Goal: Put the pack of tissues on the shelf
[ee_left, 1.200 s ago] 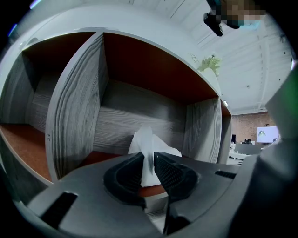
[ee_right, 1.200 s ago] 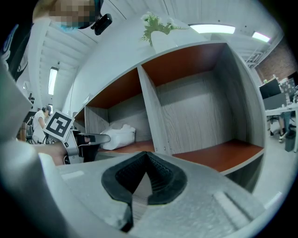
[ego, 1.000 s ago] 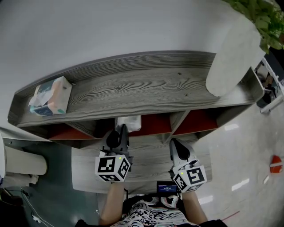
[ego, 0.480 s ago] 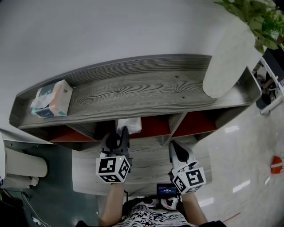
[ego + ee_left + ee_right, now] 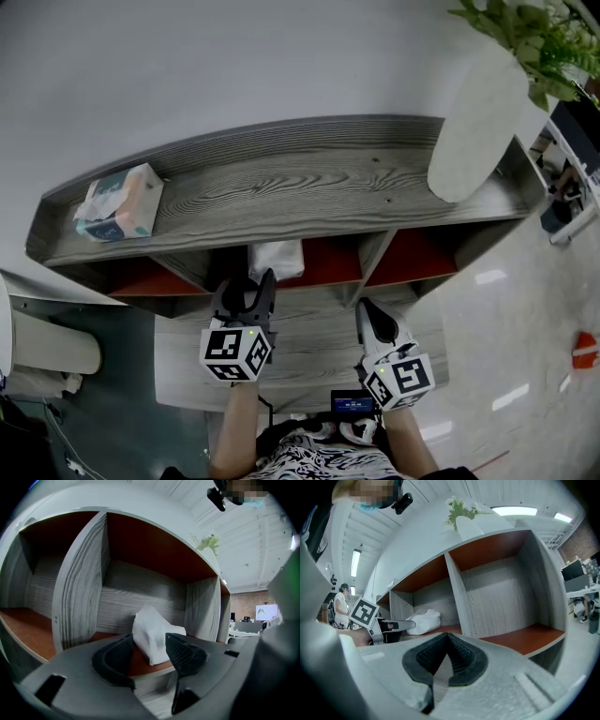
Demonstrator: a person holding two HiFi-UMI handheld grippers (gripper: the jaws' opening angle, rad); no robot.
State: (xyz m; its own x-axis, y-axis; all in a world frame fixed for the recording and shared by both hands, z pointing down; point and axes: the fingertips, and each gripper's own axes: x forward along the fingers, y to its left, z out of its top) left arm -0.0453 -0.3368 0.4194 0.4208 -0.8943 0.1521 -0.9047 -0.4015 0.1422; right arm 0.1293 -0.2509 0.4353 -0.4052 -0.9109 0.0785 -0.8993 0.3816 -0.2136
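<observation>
A white pack of tissues (image 5: 277, 260) lies on the red-brown floor of the shelf unit's middle compartment (image 5: 140, 592). My left gripper (image 5: 246, 291) points at it from the front, and its jaws are opening. In the left gripper view the pack (image 5: 152, 637) rests on the shelf between and just beyond the spread fingertips (image 5: 185, 651), which do not press on it. My right gripper (image 5: 373, 319) hangs lower right of the shelf front, shut with nothing in it. The right gripper view shows the pack (image 5: 423, 622) beside the left gripper (image 5: 389, 626).
A second, coloured tissue pack (image 5: 120, 202) lies at the left end of the grey wood shelf top (image 5: 300, 187). A white plant pot (image 5: 473, 112) stands at its right end. Grey dividers (image 5: 77, 583) separate the compartments; the one on the right (image 5: 506, 597) holds nothing.
The left gripper's jaws have spread apart and let go of the white pack, which now rests on the shelf. The right gripper has stayed where it was.
</observation>
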